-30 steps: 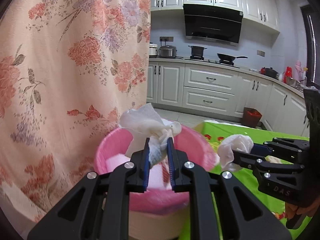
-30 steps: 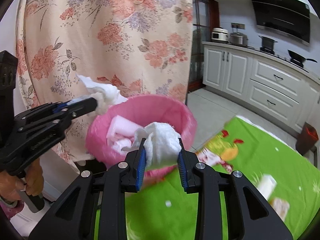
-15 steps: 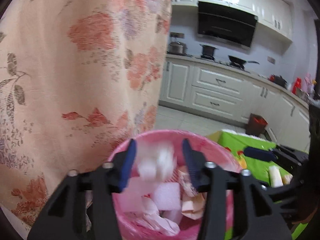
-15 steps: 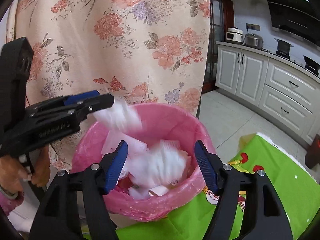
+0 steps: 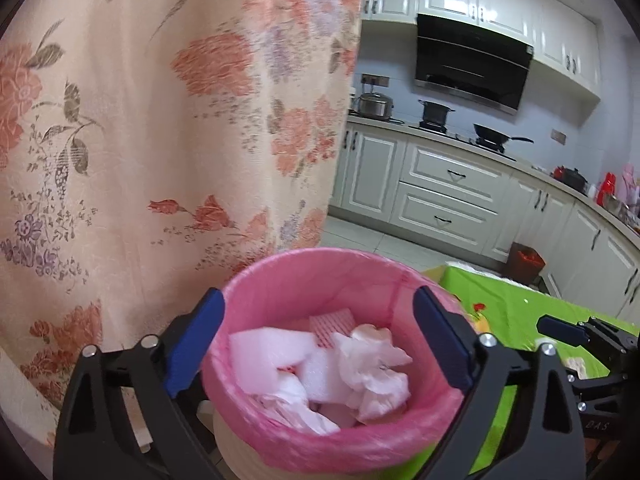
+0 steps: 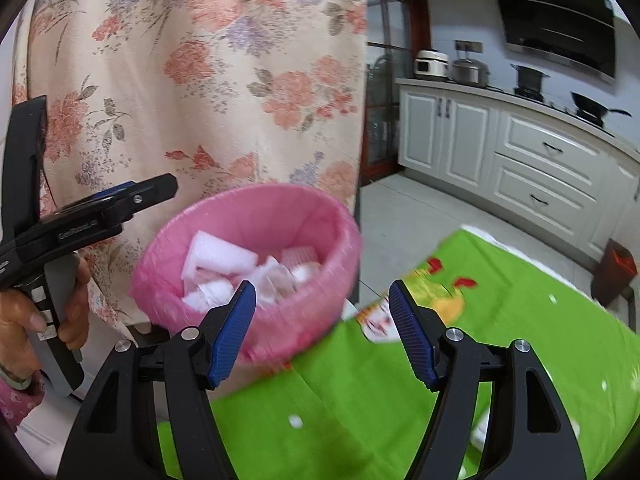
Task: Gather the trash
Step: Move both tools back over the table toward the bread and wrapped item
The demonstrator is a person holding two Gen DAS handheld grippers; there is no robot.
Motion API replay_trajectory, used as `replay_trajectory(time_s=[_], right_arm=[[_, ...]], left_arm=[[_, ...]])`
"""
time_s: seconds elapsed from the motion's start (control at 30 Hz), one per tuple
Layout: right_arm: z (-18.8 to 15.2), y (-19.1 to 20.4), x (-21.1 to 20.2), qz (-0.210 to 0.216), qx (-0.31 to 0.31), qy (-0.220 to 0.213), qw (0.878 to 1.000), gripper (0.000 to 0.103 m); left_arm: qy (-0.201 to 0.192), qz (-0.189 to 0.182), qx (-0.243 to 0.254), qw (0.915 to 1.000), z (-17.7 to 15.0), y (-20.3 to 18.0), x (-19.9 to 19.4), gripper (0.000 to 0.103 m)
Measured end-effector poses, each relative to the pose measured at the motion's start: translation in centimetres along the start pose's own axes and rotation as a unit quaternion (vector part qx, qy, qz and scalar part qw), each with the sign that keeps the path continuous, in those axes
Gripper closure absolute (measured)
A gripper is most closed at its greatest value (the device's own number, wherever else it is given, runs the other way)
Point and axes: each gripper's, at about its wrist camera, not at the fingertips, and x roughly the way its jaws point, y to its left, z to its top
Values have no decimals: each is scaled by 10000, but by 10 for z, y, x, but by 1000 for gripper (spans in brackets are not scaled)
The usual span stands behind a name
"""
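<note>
Both grippers empty | L gripper (image 5: pixel 318 338) jaws wide over pink bin (image 5: pixel 428 436) | R gripper (image 6: pixel 322 330) wide too | tissue wad (image 5: pixel 374 372) lay in bin w/ foam | "DAS" read on R body

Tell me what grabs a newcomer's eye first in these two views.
The pink-lined bin dominates, heaped with white crumpled tissues and foam pieces. The left gripper hangs right over it, jaws wide open and empty. Behind hangs a floral curtain; the bright green tablecloth lies beside the bin, below the open right gripper.
</note>
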Motion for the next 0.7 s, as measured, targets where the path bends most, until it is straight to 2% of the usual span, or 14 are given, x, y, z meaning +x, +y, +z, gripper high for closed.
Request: replay_trajectory(time_s=[0.43,0.7], right_arm=[[-63,-63,-50,-775,705,186,9943,37],[-93,-107,-76,-1354,1082,227,9846,37]], left_arm=[[7,-555,469,9974,-36,-78,-23,7],[369,-937,582,9932,-64,-118,-17,7]])
